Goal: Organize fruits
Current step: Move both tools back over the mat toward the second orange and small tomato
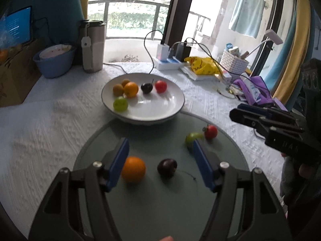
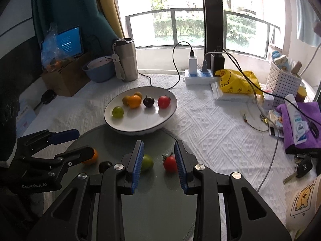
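The left gripper (image 1: 160,160) is spread wide over the orange (image 1: 133,169) and plum (image 1: 167,167) on the glass mat (image 1: 160,210). Its finger half hides the green fruit (image 1: 190,137). The right gripper (image 2: 158,165) hangs open near the tomato (image 2: 170,162). The white plate (image 2: 152,124) holds more fruit.

- Bright daylight from the tall balcony window (image 2: 180,30), blown out to white in the upper panes.
- Glare on the white ceramic plate (image 1: 160,108); soft fruit shadows.
- Strong fisheye bending, dark corners.
- Slight blur on near blue-padded fingers (image 1: 118,164).
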Demonstrator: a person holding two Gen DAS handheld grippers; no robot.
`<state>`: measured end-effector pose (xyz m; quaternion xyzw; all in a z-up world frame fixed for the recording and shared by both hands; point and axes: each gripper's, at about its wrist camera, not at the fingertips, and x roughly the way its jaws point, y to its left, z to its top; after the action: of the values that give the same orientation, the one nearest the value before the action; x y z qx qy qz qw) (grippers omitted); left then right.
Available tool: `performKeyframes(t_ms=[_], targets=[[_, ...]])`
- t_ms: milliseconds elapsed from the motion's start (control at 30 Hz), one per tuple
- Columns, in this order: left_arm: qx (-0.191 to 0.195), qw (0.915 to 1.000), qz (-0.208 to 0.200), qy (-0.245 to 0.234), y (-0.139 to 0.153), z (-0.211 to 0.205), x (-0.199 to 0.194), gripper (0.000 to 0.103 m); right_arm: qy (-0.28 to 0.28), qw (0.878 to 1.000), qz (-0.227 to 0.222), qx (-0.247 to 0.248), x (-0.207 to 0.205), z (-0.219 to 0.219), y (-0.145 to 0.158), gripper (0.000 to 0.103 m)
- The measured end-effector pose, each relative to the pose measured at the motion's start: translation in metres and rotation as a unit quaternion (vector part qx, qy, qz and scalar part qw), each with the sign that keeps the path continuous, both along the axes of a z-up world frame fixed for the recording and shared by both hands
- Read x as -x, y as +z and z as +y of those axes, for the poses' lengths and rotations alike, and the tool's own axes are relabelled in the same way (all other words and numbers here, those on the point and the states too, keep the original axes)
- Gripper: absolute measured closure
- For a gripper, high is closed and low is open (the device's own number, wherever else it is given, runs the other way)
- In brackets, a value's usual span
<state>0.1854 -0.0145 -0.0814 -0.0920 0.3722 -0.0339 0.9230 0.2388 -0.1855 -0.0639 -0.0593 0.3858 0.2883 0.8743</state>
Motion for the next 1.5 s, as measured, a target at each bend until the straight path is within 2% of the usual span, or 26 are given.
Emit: performKeyframes(t_ms=[533,667,867,1200,1500], targets=[[-0.023,0.9975,0.037,0.055,-0.03,0.002,0.027,0.036,0.009,0.999,0.029,-0.018,0.007,-0.023,-0.03,0.069],[-0.024,0.9967,0.043,0.065,-0.037,0.002,0.03,0.036,0.011,0.999,0.035,-0.018,0.008,-0.024,-0.036,0.063],[-0.021,0.9947,0.057,0.083,-0.046,0.006,0.031,0.036,0.009,0.998,0.052,-0.022,0.005,-0.025,-0.047,0.061],[-0.025,0.9936,0.066,0.089,-0.055,0.007,0.027,0.036,0.023,0.997,0.078,-0.013,0.0,-0.015,-0.067,0.054],[-0.066,0.9923,0.065,0.081,-0.058,0.003,0.023,0.036,0.023,0.997,0.073,-0.009,-0.004,-0.008,-0.07,0.054]])
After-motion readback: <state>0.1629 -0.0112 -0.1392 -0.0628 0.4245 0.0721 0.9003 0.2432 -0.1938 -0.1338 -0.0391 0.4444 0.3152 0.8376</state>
